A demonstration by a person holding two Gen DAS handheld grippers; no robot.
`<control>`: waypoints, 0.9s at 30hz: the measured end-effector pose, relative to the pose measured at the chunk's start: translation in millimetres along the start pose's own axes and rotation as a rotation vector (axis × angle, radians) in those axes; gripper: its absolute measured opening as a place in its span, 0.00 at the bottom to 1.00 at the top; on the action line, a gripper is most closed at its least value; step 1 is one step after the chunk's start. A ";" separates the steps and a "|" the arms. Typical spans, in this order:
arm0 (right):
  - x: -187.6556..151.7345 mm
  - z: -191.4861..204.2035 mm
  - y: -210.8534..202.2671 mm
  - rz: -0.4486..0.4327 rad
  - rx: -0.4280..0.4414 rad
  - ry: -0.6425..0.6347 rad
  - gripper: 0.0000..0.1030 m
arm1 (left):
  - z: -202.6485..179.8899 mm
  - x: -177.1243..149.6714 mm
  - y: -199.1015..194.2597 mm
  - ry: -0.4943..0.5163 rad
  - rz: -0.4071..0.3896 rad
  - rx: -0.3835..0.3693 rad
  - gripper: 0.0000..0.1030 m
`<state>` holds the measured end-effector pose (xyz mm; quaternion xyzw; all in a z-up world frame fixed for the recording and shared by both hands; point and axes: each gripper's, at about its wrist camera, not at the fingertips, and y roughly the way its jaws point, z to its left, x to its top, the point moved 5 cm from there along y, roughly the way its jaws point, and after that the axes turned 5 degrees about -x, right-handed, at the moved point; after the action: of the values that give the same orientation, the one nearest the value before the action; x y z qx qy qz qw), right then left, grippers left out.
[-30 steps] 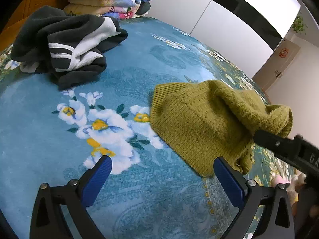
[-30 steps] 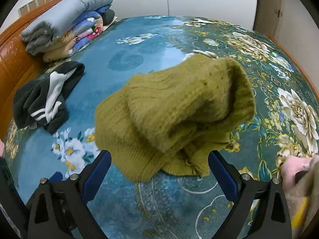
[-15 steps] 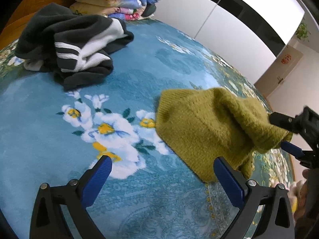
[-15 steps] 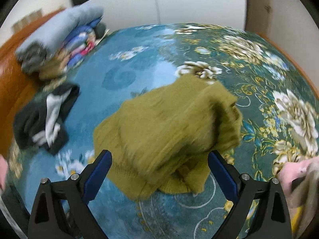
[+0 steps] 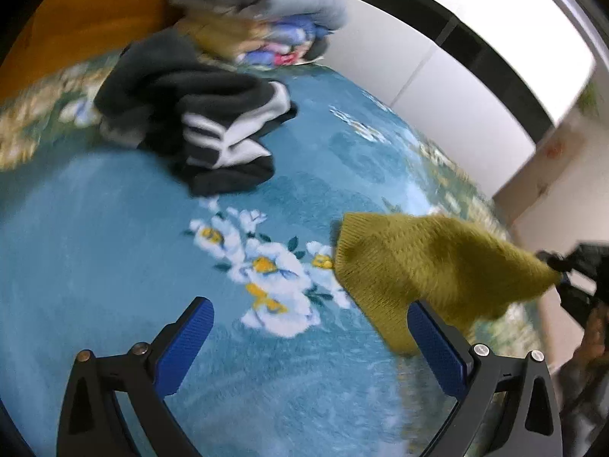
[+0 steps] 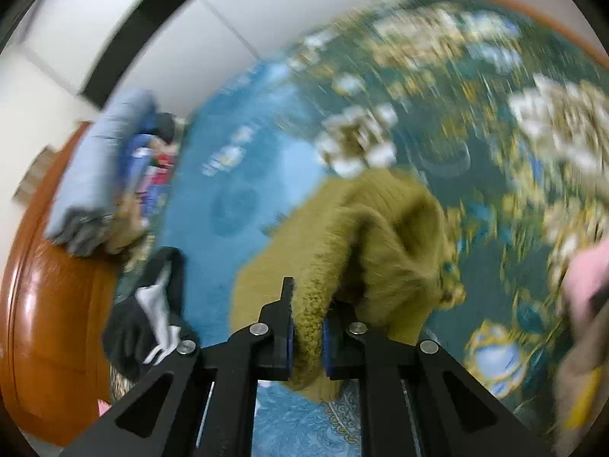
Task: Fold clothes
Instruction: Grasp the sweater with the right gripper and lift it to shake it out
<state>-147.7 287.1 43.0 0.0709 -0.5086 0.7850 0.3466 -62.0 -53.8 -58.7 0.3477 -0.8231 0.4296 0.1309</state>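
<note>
Right tongs (image 6: 307,337): closed on a bunched fold of the olive-green knit sweater (image 6: 365,251); the cloth fills the gap between the two blue pads and rises out of them.
Left tongs (image 5: 310,339): spread wide, blue pads well apart, nothing between them — they hang over the bed (image 5: 95,251) with bare floral cover under the gap.
Sweater: part lies on the bed, toward its right side in the left wrist view; one corner is pulled up and out to the right, drawn to a point where the right tongs (image 5: 571,270) pinch it. The hem nearest the left tongs lies just beside the right-hand pad.
Bed: teal cover with white and yellow flowers; both views are blurred by motion, the far side of the bed most of all in the right wrist view.
Dark garment (image 5: 198,129): black and grey with white stripes, crumpled in a heap toward the head of the bed, well apart from the sweater.
Folded bedding (image 5: 262,11): a stack of grey-blue and patterned quilts beyond the dark garment, against the wooden headboard (image 6: 57,304).
Right edge of the right wrist view: a pink shape (image 6: 586,278) — too blurred to tell what it is.
</note>
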 end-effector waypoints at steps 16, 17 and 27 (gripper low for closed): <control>29.8 59.6 -221.0 -0.245 0.313 -0.160 0.10 | 17.8 6.5 -96.0 -0.159 -0.140 -0.102 1.00; 32.0 60.9 -230.9 -0.258 0.324 -0.159 0.10 | 18.6 6.5 -100.0 -0.154 -0.143 -0.102 1.00; -25.2 184.3 -287.1 -0.256 0.554 -0.546 0.10 | 78.0 11.3 -169.6 -0.225 -0.266 -0.043 1.00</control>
<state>3.5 188.6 333.6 0.4302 -0.3382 0.7951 0.2615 52.5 -187.2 5.1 0.4967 -0.7882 0.3490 0.1010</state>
